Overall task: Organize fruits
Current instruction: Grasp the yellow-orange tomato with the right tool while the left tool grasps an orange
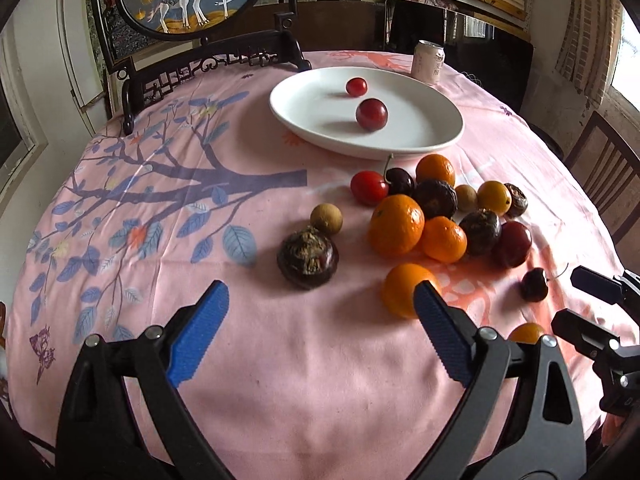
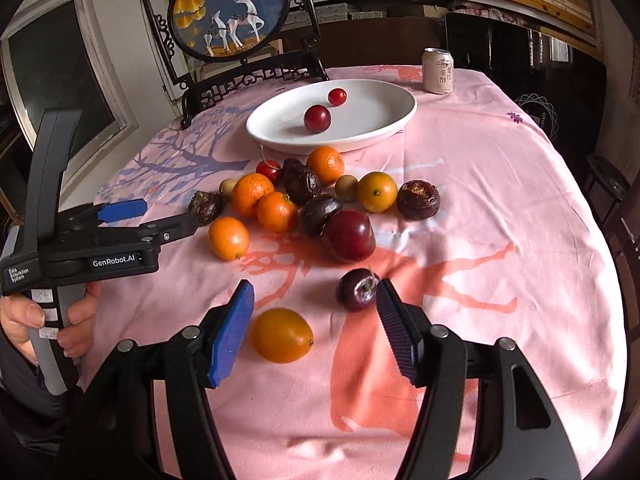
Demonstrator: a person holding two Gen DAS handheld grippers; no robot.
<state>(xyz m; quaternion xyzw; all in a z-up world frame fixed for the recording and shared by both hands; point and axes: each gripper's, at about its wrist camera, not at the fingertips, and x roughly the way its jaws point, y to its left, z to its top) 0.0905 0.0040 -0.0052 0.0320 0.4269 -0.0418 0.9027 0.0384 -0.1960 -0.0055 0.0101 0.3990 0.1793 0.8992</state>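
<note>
Tablecloth (image 1: 280, 380) pink, tree-printed; deer screen (image 2: 228, 16) behind; both tongs (image 1: 320, 320) (image 2: 316, 316) spread, empty.

Found bare cloth (image 1: 280, 360) ahead of both tools; met fruit pile (image 2: 304, 200) crowding the way to the plate (image 2: 384, 128), with can (image 2: 438, 71) beyond.

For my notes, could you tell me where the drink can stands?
The drink can stands upright at the table's far edge, right of and behind the white plate.
</note>
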